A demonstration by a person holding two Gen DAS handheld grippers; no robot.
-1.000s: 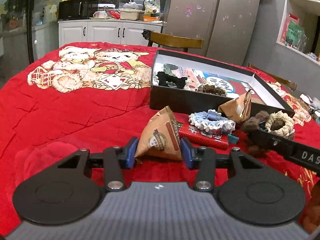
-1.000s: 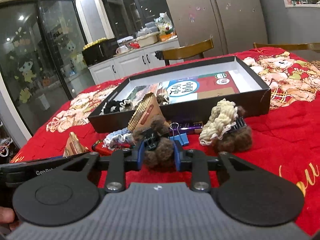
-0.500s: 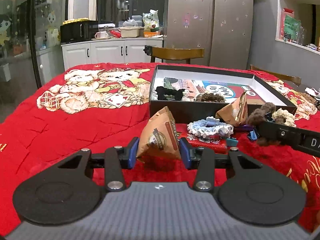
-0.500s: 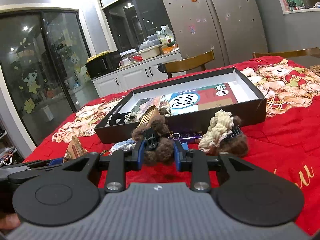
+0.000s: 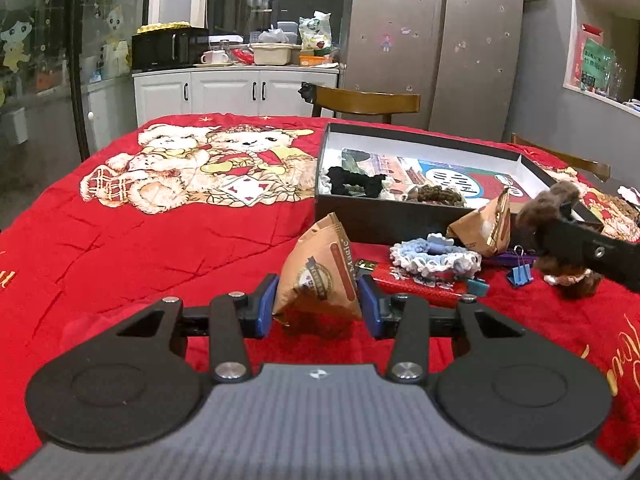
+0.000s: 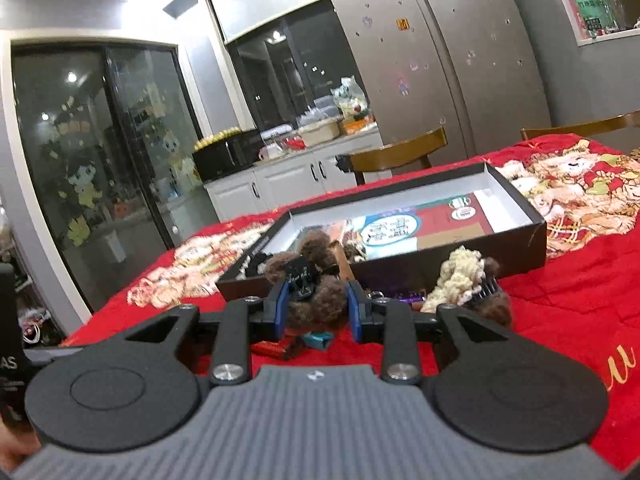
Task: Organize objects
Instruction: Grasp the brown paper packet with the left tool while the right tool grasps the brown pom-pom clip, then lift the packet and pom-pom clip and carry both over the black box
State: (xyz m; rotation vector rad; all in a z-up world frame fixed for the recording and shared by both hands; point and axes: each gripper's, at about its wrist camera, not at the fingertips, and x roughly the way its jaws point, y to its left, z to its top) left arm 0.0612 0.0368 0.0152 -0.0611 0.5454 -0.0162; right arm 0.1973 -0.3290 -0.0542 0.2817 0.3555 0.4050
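Observation:
My left gripper (image 5: 318, 300) is shut on a brown triangular snack packet (image 5: 320, 272), which stands upright between the blue pads with its lower edge close to the red tablecloth. My right gripper (image 6: 316, 306) is shut on a brown fluffy hair clip (image 6: 320, 252) and holds it off the table in front of the black box (image 6: 536, 226). In the left wrist view the same clip (image 5: 548, 204) hangs at the right, level with the box (image 5: 400, 216). A black scrunchie (image 5: 354, 182) and a brown scrunchie (image 5: 436, 194) lie inside the box.
In front of the box lie a light-blue scrunchie (image 5: 436, 256), a second brown packet (image 5: 484, 224), a red packet (image 5: 416, 284), a blue binder clip (image 5: 520, 274) and a cream-and-brown fluffy clip (image 6: 468, 280). A wooden chair (image 5: 366, 102) stands behind the table.
My right gripper has risen with the brown fluffy clip, from the cloth up to the height of the box rim. The left gripper still holds the packet in the same place.

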